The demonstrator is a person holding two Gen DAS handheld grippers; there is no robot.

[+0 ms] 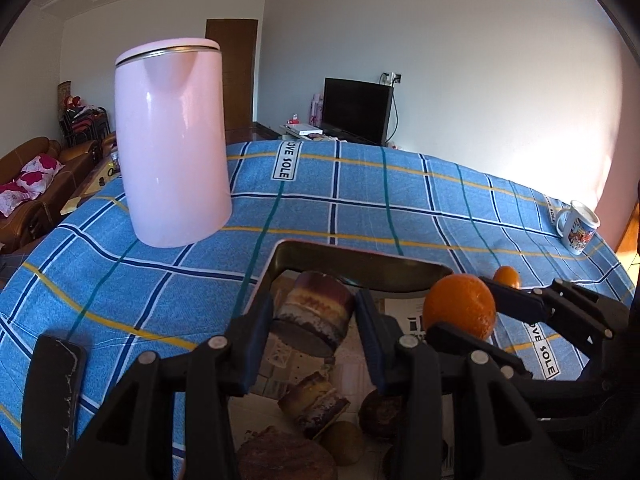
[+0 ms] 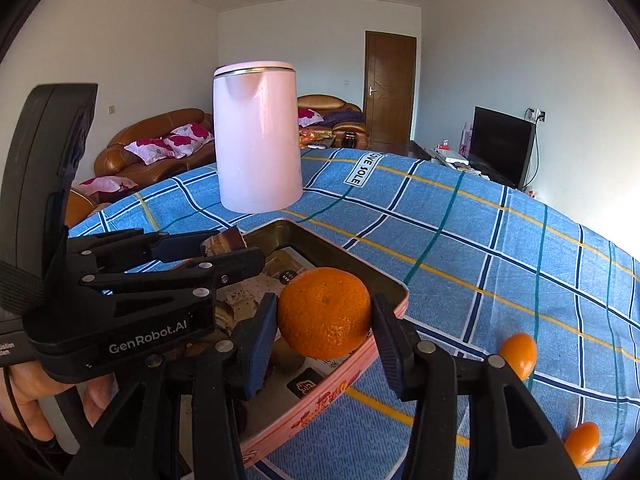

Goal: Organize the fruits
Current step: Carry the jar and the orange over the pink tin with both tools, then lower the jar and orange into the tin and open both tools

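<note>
My left gripper (image 1: 314, 312) is shut on a dark brown cake-like piece (image 1: 312, 310) and holds it above a pink rectangular tin (image 1: 360, 258). My right gripper (image 2: 325, 316) is shut on an orange (image 2: 325, 312) and holds it over the tin's right rim (image 2: 384, 276); the orange also shows in the left wrist view (image 1: 460, 306). Several brown pieces and a kiwi-like fruit (image 1: 344, 442) lie inside the tin. Two small oranges (image 2: 520, 354) (image 2: 582, 442) lie on the cloth to the right of the tin.
A tall pink kettle (image 1: 174, 144) stands on the blue checked tablecloth (image 1: 360, 196) behind the tin. A printed mug (image 1: 578, 226) stands at the far right edge. A dark phone (image 1: 52, 392) lies at the near left.
</note>
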